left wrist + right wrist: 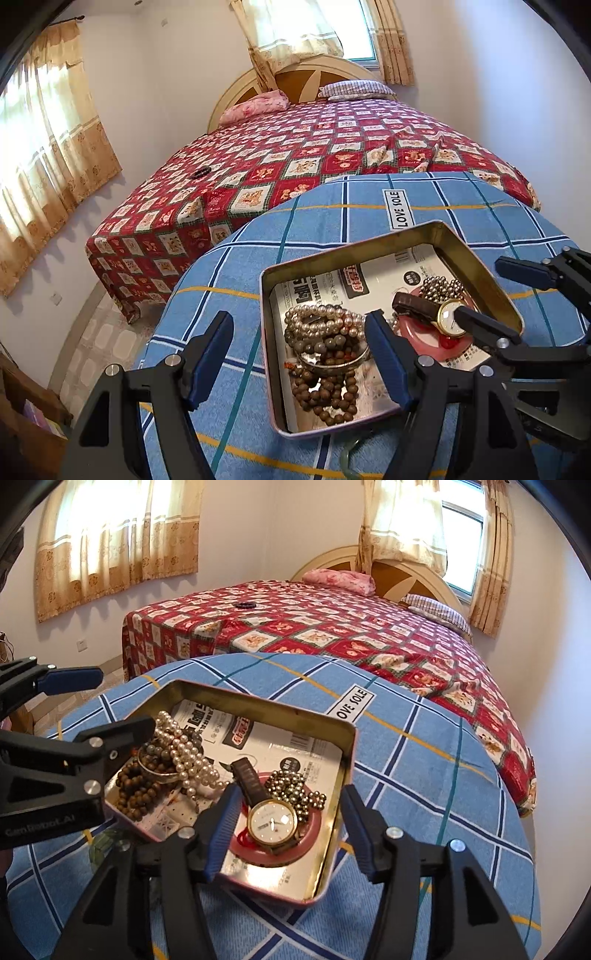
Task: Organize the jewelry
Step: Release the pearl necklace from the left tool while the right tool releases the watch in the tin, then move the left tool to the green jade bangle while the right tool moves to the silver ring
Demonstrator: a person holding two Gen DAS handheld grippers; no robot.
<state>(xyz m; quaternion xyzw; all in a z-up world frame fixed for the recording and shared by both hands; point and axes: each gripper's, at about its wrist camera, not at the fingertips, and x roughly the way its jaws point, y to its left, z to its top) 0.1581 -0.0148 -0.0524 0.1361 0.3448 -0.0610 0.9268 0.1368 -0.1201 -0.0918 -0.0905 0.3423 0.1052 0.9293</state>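
Observation:
An open metal tin (369, 236) (258, 706) lies on a blue plaid cloth. Inside it are a pearl strand (321, 319) (181, 749), brown wooden bead bracelets (325, 398) (136, 794), a gold watch (448, 317) (272, 825) on a red disc (314, 830), and metallic ball beads (441, 288) (295, 786). My left gripper (299, 363) (99, 709) stands open astride the tin's left wall, above the bead pile. My right gripper (290, 834) (502, 299) is open too, with the watch between its fingers and untouched.
A green bangle (349, 458) (103, 843) lies on the cloth just outside the tin's near edge. Behind the table stands a bed with a red quilt (295, 155), with a dark bracelet (201, 172) (245, 604) on it. Wooden furniture (29, 413) sits low on the left.

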